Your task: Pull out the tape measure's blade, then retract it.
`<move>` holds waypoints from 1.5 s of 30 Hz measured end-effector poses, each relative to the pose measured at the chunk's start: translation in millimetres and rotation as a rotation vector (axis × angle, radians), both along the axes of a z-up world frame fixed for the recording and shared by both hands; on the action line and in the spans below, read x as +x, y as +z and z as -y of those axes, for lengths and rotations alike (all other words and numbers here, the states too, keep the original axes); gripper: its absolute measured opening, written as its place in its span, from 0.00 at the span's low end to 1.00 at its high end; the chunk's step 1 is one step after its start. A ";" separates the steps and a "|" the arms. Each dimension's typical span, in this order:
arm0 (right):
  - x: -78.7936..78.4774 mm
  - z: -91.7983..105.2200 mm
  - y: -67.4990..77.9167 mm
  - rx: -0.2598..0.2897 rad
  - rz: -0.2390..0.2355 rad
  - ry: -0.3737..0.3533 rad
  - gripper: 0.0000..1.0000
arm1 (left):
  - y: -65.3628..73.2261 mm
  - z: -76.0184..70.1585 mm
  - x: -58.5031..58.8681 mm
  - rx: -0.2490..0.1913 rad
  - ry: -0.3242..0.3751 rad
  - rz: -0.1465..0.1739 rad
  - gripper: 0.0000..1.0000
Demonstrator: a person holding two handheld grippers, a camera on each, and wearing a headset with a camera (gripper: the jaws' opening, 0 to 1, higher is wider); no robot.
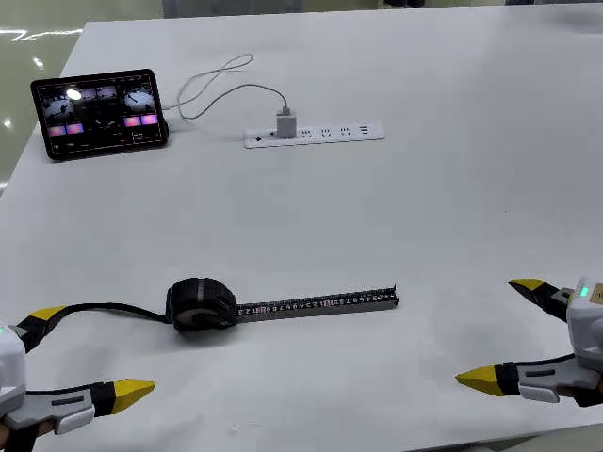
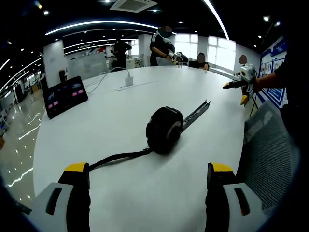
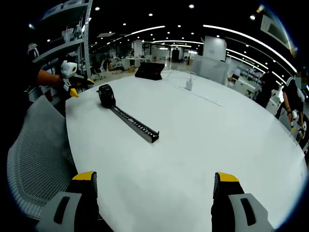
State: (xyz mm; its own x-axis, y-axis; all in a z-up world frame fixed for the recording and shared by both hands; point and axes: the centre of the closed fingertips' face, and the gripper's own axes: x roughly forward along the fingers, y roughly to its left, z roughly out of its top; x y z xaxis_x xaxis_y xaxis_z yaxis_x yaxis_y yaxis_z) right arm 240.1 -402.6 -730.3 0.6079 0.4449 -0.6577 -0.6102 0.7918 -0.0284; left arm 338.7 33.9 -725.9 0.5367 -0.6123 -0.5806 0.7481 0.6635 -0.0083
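head view, counter (image 1: 452, 198): white, carries every item below.
left claw (image 1: 89, 350): released, jaws wide apart, holds nothing.
right claw (image 1: 500, 330): released, jaws wide apart, holds nothing.
tape measure (image 1: 201, 304): black case, near the front edge, between the two claws, touching neither.
blade (image 1: 320, 302): drawn out, flat on the counter, tip towards the right claw, well apart from it.
strap (image 1: 104, 308): black, runs from the case towards the left claw.
far side: tablet (image 1: 101, 113), power strip (image 1: 316, 134).

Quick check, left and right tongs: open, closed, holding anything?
Left tongs: open, holding nothing.
Right tongs: open, holding nothing.
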 end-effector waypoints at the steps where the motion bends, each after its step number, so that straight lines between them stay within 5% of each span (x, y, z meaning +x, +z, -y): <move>1: -3.6 -0.4 -0.4 0.003 -0.004 -0.004 0.99 | -1.4 -0.4 -2.1 0.005 -0.001 -0.004 0.99; 22: -14.2 2.4 -3.4 0.002 -0.040 -0.009 0.99 | 2.0 -5.1 -0.3 0.012 0.000 0.002 0.99; 35: -16.3 2.7 -6.0 -0.020 -0.050 0.010 0.99 | 3.4 4.2 1.6 0.000 -0.015 -0.004 0.99; 45: -1.6 8.3 3.5 -0.056 -0.059 0.039 0.99 | 16.0 21.1 15.1 -0.008 -0.006 0.040 0.99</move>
State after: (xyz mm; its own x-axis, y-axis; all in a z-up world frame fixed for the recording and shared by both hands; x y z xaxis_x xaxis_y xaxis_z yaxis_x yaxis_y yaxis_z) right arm 238.5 -410.8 -726.8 0.5504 0.4292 -0.7161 -0.6425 0.7655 -0.0349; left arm 353.8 12.8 -709.9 0.5560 -0.6198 -0.5538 0.7518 0.6592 0.0170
